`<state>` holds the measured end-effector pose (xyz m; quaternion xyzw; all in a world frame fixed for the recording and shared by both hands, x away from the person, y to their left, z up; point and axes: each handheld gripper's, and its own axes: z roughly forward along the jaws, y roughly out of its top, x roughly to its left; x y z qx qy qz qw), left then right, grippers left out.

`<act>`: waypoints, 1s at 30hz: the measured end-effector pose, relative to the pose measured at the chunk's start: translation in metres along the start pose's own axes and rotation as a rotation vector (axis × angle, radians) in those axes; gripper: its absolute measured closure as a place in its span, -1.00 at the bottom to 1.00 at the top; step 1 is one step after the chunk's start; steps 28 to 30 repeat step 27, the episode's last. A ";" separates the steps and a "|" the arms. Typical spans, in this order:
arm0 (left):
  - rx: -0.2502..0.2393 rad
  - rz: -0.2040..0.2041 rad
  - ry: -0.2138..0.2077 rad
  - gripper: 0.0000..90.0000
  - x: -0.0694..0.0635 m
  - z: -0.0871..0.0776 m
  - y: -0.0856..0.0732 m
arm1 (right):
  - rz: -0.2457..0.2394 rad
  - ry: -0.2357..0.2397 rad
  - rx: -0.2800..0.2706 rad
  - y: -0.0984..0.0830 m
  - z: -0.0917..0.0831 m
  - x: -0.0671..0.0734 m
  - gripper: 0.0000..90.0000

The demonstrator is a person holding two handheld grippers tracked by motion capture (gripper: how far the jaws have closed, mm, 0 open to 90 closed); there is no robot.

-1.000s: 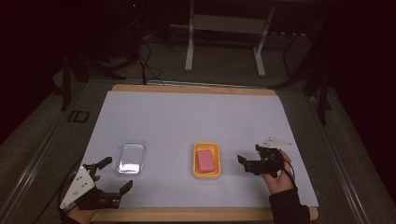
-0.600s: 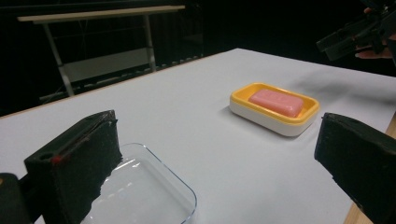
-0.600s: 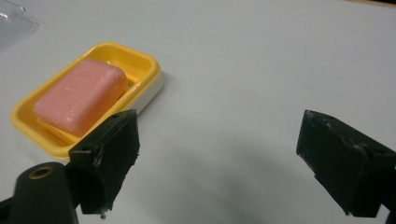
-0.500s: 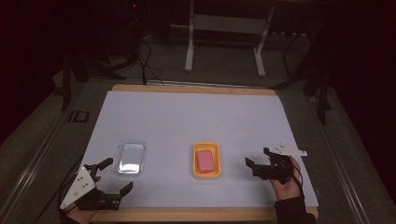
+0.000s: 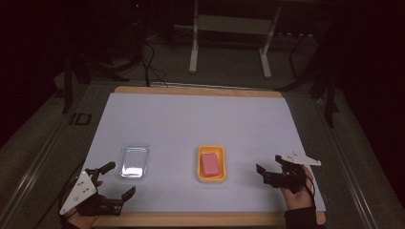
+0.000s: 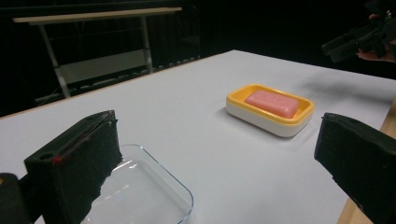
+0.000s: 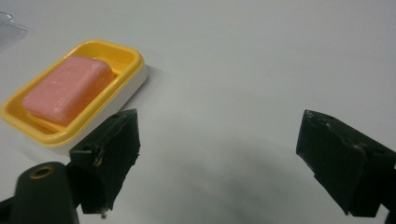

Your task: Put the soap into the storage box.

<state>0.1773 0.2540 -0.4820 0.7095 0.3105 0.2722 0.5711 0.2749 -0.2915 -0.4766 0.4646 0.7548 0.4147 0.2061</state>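
A pink bar of soap (image 5: pixel 210 164) lies flat in a yellow soap dish (image 5: pixel 211 178) with a white base, near the front middle of the white table (image 5: pixel 200 119). To its left, well apart, sits a clear plastic lid or tray (image 5: pixel 134 161), empty and resting flat. The right gripper (image 5: pixel 272 174) hovers just above the table to the right of the dish, jaws spread wide and holding nothing; in the right gripper view the dish (image 7: pixel 74 93) sits just beyond the left jaw, so the gripper looks lined up beside the soap (image 7: pixel 67 88) rather than over it. The left gripper (image 5: pixel 114 183) rests at the front left corner, jaws likewise released and empty, with the clear tray (image 6: pixel 135 196) just ahead of one jaw. This placement suggests each hand is parked near its own object, probably ready to lift the soap and bring the clear piece to it.
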 end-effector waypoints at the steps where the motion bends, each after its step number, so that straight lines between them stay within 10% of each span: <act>1: -0.001 0.000 0.000 -0.99 0.000 0.000 0.000 | 0.001 -0.003 0.001 0.000 0.000 0.000 -0.71; 30: -0.002 -0.007 -0.009 -0.99 0.001 0.000 0.000 | 0.017 0.000 0.015 -0.004 0.011 -0.004 -0.70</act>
